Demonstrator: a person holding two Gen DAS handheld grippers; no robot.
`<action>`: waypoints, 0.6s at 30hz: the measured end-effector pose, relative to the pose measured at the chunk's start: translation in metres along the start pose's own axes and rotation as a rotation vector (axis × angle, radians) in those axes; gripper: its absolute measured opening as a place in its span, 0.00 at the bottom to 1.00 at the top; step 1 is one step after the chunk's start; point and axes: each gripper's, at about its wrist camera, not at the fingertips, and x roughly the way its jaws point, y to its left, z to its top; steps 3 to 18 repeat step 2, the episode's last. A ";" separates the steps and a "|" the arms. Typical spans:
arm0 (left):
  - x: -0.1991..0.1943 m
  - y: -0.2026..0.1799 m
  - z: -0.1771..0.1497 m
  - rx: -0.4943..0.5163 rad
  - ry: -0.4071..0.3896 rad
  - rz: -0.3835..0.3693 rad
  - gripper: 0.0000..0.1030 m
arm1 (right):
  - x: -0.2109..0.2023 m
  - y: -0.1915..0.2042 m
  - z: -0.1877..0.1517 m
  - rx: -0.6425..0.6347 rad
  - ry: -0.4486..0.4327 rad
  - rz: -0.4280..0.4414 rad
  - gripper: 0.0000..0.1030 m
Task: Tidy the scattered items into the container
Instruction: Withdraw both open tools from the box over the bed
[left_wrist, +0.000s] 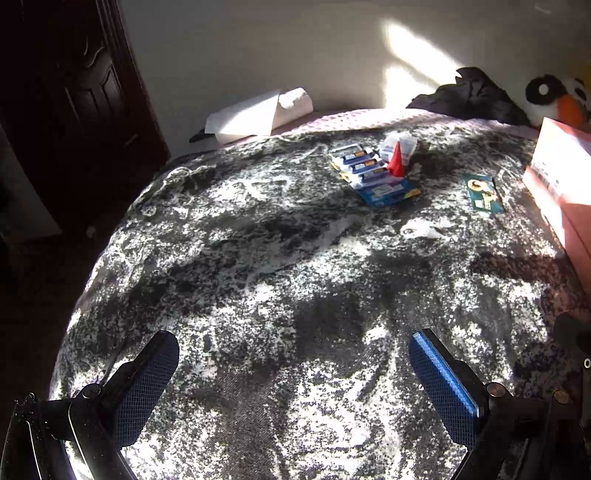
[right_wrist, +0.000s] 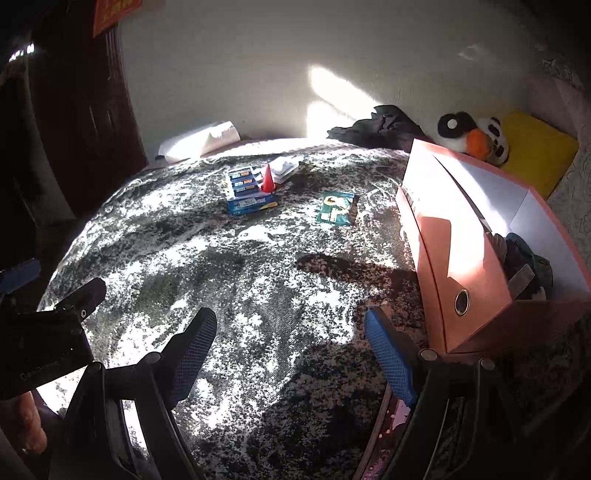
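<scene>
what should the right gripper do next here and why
Probably carry the right gripper, open and empty, forward to the flat green packet. It lies alone on the mottled grey bedspread, the loose item nearest the pink cardboard box, while the red cone sits farther off among blue packs.

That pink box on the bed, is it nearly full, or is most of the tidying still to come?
Partly done: the pink box already holds a few dark items at its near end. Nothing is in hand; the left gripper and right gripper are open and empty. Left on the blanket: the blue packets, red cone, clear packet and green packet.
</scene>
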 end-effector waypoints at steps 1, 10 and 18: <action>0.005 0.001 -0.001 0.000 0.007 0.000 1.00 | 0.005 0.002 0.000 0.002 0.006 -0.002 0.82; 0.010 0.003 0.000 -0.001 0.012 -0.003 1.00 | 0.009 0.004 0.000 0.004 0.012 -0.004 0.82; 0.010 0.003 0.000 -0.001 0.012 -0.003 1.00 | 0.009 0.004 0.000 0.004 0.012 -0.004 0.82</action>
